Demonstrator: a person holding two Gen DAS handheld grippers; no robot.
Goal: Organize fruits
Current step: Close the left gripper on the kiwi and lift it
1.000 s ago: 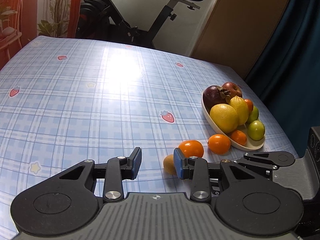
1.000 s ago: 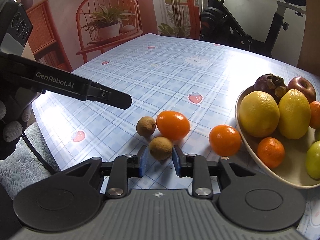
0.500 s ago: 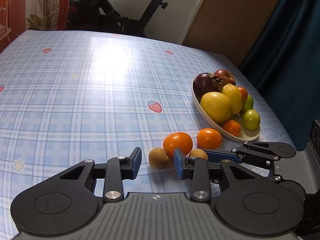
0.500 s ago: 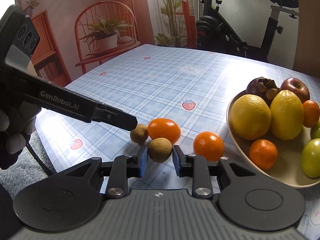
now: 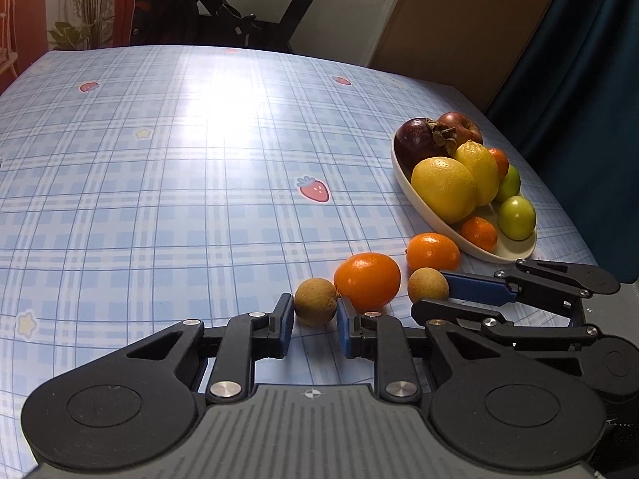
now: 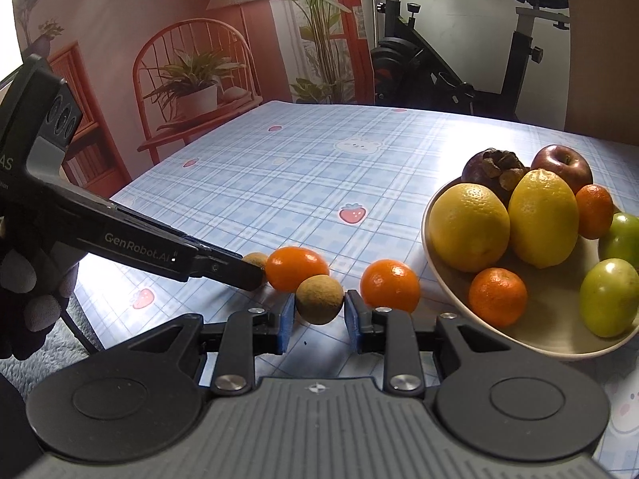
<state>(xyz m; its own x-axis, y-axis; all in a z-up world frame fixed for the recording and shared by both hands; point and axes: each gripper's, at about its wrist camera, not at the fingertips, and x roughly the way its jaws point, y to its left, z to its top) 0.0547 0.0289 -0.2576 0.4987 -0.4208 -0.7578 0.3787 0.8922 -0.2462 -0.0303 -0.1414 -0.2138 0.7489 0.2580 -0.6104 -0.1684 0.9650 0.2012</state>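
My right gripper (image 6: pixel 319 315) brackets one brown fruit (image 6: pixel 319 299), pads seemingly touching; my left gripper (image 5: pixel 313 325), part-open and empty, faces the other brown fruit (image 5: pixel 315 301) dead ahead.

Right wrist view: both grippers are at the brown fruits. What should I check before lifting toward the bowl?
1. Right gripper pads pressed on the right brown fruit: ok.
2. Left gripper gripping the left brown fruit: cannot tell; the pads flank it closely.
3. Left brown fruit free of the large orange: not ok, they seem to touch.
4. Low path to the bowl clear: not ok, the small orange sits between.
5. Bare space in the bowl: ok, on the near side.
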